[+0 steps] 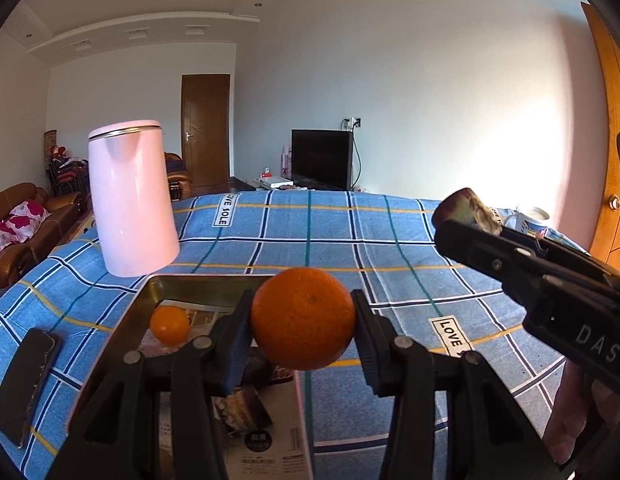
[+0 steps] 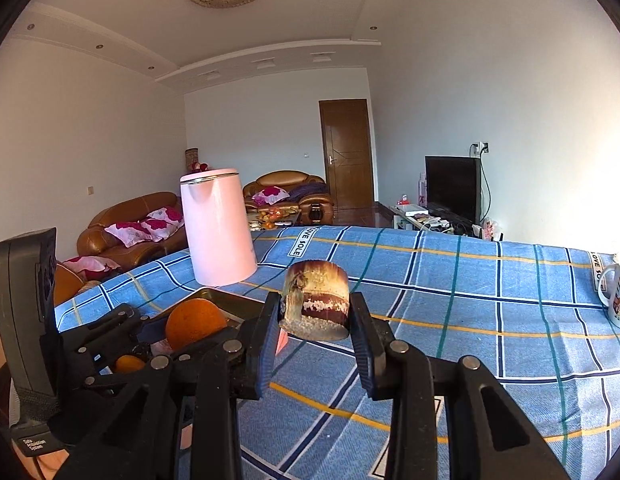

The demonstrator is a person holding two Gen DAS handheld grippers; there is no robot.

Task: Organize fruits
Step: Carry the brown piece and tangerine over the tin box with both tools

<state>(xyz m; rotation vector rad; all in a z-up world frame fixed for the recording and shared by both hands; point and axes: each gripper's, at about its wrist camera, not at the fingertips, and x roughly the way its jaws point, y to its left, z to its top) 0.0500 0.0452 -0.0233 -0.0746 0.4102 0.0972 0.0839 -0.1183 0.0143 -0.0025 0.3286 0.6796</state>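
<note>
My left gripper (image 1: 303, 322) is shut on a large orange (image 1: 303, 317) and holds it above the near edge of a metal tray (image 1: 197, 286). A smaller orange (image 1: 169, 325) lies in the tray. My right gripper (image 2: 314, 312) is shut on a short brown and white cylinder (image 2: 316, 300), held above the blue checked cloth. In the left wrist view the right gripper (image 1: 468, 216) shows at the right, with the cylinder (image 1: 466, 206) at its tip. In the right wrist view the left gripper (image 2: 189, 334) and its orange (image 2: 194, 322) show at the lower left.
A pink kettle (image 1: 131, 200) stands behind the tray. A black phone (image 1: 27, 376) lies left of the tray. A magazine (image 1: 265, 428) lies under the tray's near end. A white printed mug (image 2: 618, 294) stands at the far right of the table (image 1: 350, 240).
</note>
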